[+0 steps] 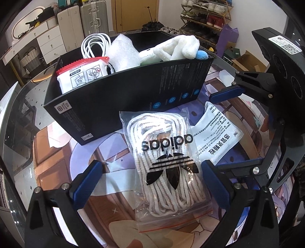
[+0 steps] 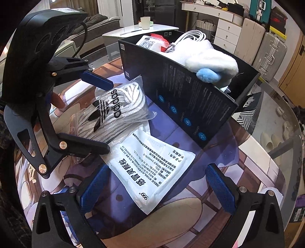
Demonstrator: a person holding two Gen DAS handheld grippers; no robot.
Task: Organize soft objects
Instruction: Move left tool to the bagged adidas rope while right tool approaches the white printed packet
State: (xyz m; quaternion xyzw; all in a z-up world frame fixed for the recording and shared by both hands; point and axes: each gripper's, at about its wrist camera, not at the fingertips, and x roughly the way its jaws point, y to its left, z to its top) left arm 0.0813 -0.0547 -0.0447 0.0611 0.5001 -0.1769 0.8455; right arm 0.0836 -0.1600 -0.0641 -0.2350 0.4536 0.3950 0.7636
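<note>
A clear zip bag of white shoelaces [image 1: 164, 164] [image 2: 116, 112] with a black trefoil logo lies flat on the printed mat. My left gripper [image 1: 152, 166] [image 2: 110, 117] is open, one finger on each side of the bag. Beside it lies a white printed sachet [image 1: 215, 137] [image 2: 152, 171]. My right gripper [image 2: 158, 167] [image 1: 213, 131] is open around that sachet. Just behind both stands an open black box [image 1: 124, 95] [image 2: 190, 99]. It holds a red-and-white packet [image 1: 82, 74], a coiled white cable [image 1: 95, 43], bubble wrap [image 1: 122, 53] and a white plush [image 1: 177, 47] [image 2: 211, 63].
The mat [image 1: 63, 145] [image 2: 219, 171] covers a round glass table whose rim [image 2: 276, 99] curves close behind the box. Off the table stand suitcases [image 1: 91, 17], white drawers [image 1: 49, 40], a shoe rack [image 1: 205, 17] and a side table with a cup [image 2: 145, 22].
</note>
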